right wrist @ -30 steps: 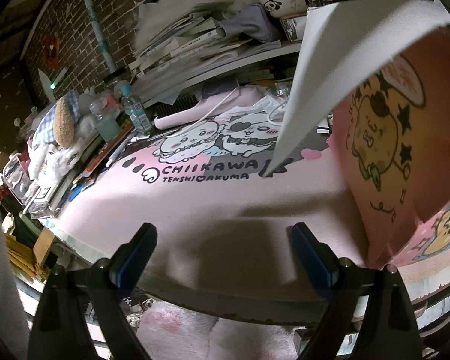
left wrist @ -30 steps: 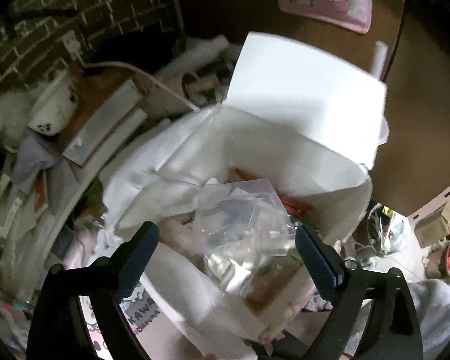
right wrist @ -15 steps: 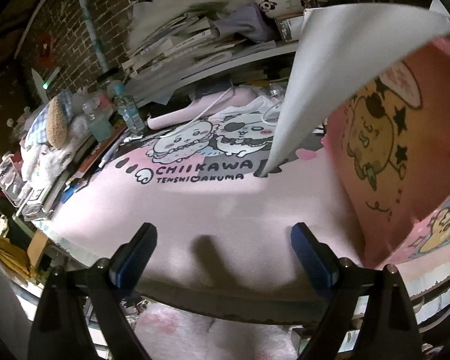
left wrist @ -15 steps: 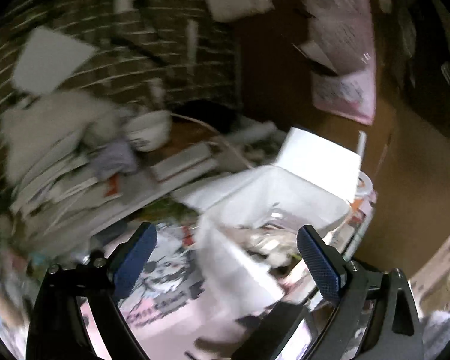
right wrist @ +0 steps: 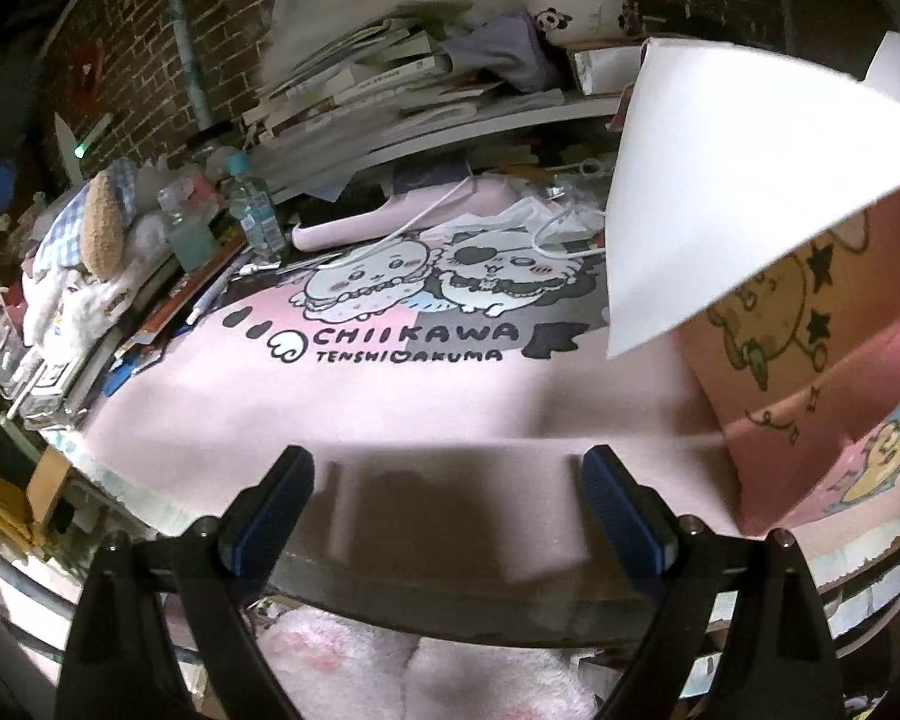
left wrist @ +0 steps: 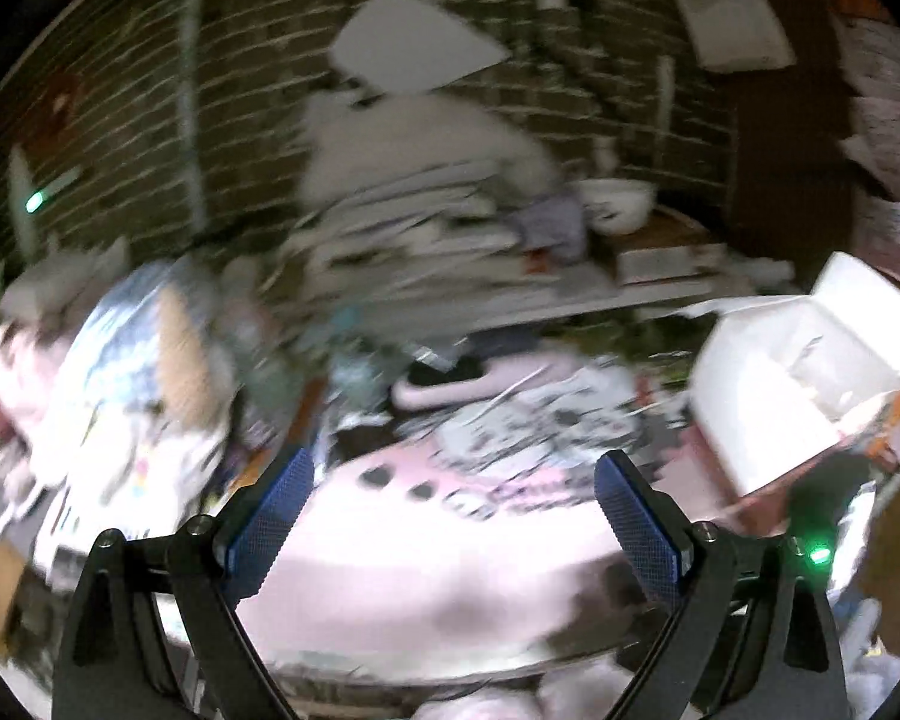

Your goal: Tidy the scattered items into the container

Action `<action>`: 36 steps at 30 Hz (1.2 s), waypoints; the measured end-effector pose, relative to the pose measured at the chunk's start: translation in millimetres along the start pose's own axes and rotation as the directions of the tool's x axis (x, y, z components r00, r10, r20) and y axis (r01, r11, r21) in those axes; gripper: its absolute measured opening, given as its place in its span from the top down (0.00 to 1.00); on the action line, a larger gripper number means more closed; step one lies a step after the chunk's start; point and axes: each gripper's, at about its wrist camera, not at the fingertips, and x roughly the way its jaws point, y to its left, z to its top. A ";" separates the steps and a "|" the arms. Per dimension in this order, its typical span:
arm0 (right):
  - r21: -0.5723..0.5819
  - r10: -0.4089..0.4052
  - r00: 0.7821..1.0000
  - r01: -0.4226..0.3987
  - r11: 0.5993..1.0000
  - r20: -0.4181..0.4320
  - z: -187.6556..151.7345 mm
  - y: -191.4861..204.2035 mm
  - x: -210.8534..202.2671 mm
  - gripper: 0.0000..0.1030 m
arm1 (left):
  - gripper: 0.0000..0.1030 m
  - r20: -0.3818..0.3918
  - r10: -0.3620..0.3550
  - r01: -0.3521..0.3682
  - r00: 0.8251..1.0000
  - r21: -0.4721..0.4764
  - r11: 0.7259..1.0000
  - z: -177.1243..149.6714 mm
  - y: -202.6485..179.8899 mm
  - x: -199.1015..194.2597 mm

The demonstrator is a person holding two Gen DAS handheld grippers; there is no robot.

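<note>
right wrist: pink cartoon-printed box, white flap open.

Left hand-held gripper and right hand-held gripper, black angular arms, blue textured pads, silver screws

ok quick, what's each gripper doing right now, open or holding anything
Left gripper: open, nothing between the pads.
Right gripper: open, nothing held, over the pink mat.
</note>
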 end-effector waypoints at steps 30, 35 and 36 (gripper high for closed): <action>0.007 -0.185 0.968 0.187 0.982 0.169 24.0 20.6 -70.0 0.00 | 0.09 -0.072 0.015 -0.015 0.997 0.004 1.000 -33.2 1.7 21.3; 0.005 -0.198 0.962 0.200 0.980 0.188 28.2 19.7 -79.6 0.00 | 0.09 -0.064 0.012 -0.011 0.998 0.015 1.000 -27.5 -4.3 14.4; 0.006 -0.199 0.961 0.202 0.979 0.191 28.7 19.5 -81.8 0.00 | 0.09 -0.062 0.009 -0.008 0.998 0.017 1.000 -26.1 -6.0 13.1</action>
